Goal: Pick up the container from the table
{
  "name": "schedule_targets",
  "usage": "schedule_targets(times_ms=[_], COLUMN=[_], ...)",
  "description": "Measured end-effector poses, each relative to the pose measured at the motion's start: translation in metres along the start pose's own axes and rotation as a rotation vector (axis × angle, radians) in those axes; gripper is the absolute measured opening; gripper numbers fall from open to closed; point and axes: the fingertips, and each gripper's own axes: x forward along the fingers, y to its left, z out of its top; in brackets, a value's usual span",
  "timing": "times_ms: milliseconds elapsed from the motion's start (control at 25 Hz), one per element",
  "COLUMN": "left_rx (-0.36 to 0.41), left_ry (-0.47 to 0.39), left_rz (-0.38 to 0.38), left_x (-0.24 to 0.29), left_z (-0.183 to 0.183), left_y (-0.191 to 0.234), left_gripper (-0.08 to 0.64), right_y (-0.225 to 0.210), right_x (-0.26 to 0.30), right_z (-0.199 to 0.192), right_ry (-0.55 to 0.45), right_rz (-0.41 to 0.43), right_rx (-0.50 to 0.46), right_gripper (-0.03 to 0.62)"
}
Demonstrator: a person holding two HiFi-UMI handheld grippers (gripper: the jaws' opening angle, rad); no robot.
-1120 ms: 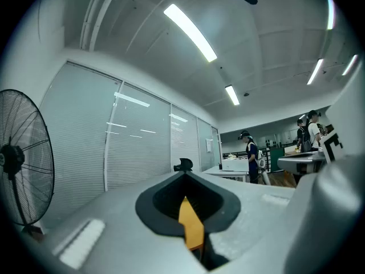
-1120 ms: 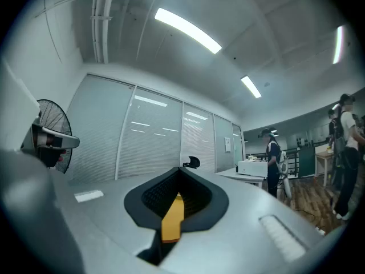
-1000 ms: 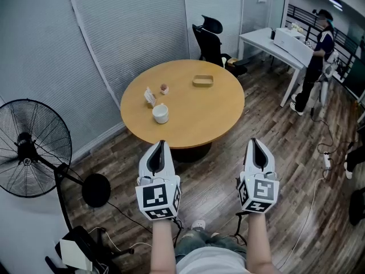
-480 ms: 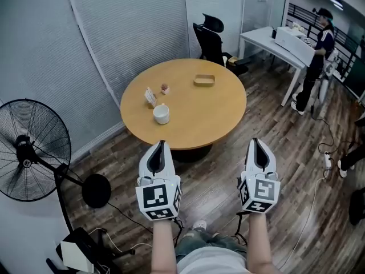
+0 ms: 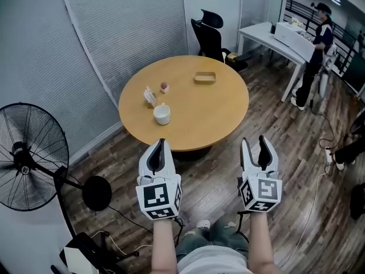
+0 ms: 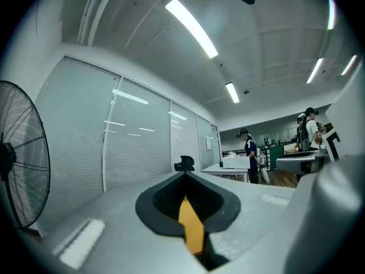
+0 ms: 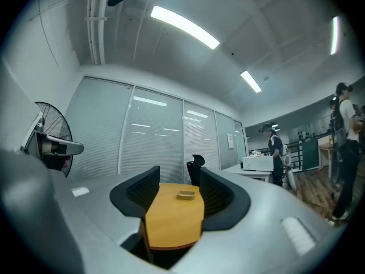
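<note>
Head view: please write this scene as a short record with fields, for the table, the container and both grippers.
table: round, wooden, ahead of both grippers
container: shallow, tan, on the table's far side, untouched
cup: white, on the table's near left
left gripper: fingers together, empty, short of the table
right gripper: fingers apart, empty, short of the table
task stage: not yet begun
</note>
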Motion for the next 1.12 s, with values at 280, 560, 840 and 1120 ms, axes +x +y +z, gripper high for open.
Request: schedule_targets(times_ms=[280,560,840,1120], left_rx=[-0.009,-0.010,-0.007,-0.013], left_ry=[0.026,0.043,0.057,0.058], left_rz=[-0.018,-0.014,0.027,0.069], left_x=[0.017,0.044,0.099,0.174], left_z=[-0.012,-0.021,-0.029,-0.025], left_y=[0.003,-0.002,-0.009,-0.029], left_gripper=[0.000,0.000,0.000,0.000], right_y=[0.003,-0.014,-0.045,-0.086], right_x=[0.013,0.038,0.094,0.172], right_z=[-0.001,-0.010,-0.020,-0.015], right_ry=[-0.015,-0.004,0.002,0.000], right_rz=[0.010,0.004,0.030,0.080], right_rx=[0.013,0.010,0.013,0.013], right_gripper=[0.335,0.362,0.364,0.359])
